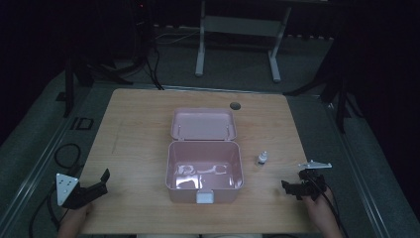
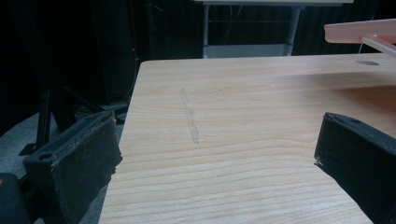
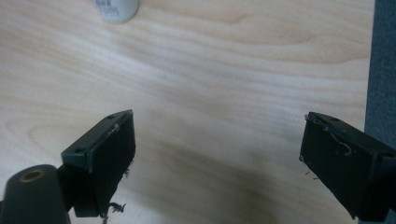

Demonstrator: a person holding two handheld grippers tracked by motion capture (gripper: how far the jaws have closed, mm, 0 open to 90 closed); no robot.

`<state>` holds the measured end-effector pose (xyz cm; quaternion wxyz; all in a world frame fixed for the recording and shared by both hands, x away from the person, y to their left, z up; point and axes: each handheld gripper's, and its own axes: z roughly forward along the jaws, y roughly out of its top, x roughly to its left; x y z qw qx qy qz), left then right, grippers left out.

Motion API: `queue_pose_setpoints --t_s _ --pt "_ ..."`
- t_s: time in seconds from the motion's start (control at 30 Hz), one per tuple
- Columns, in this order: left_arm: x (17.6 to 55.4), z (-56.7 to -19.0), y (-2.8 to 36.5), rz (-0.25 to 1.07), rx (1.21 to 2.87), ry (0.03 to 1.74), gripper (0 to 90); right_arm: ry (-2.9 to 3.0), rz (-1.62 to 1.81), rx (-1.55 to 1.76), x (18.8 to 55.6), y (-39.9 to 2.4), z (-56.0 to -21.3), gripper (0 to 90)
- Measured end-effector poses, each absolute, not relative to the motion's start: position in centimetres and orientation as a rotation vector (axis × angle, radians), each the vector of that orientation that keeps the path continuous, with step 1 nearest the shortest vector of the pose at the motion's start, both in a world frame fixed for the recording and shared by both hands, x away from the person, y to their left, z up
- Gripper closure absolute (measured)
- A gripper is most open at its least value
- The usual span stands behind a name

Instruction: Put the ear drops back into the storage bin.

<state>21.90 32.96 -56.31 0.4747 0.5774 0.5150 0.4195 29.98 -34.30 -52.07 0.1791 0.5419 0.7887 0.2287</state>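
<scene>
Right gripper [image 3: 219, 154] spread wide, empty, aimed at small white dropper bottle [image 1: 261, 158] ahead.
Advance low, straddle bottle body squarely, close gently; left gripper [image 2: 217, 154] also wide, idle.

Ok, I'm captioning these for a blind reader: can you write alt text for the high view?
An open pink box sits mid-table, lid back, with a small white bottle standing to its right. At the near edge, the left gripper and right gripper rest open, holding nothing.
</scene>
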Motion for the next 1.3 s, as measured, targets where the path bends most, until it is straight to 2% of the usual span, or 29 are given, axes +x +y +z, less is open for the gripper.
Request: queue_pose_setpoints --t_s 0.67,0.87,1.3 --pt "21.9 -56.3 33.0 1.025 1.412 1.259 0.4 2.661 0.213 1.457 30.4 -32.1 -50.6 10.3" --pt "21.9 -56.3 33.0 1.023 1.412 1.26 0.4 2.765 0.039 1.334 30.3 -31.8 -50.5 10.3" --pt "21.9 -56.3 33.0 1.024 1.413 1.258 0.4 2.797 -0.01 1.311 31.9 -30.9 -50.0 10.3"
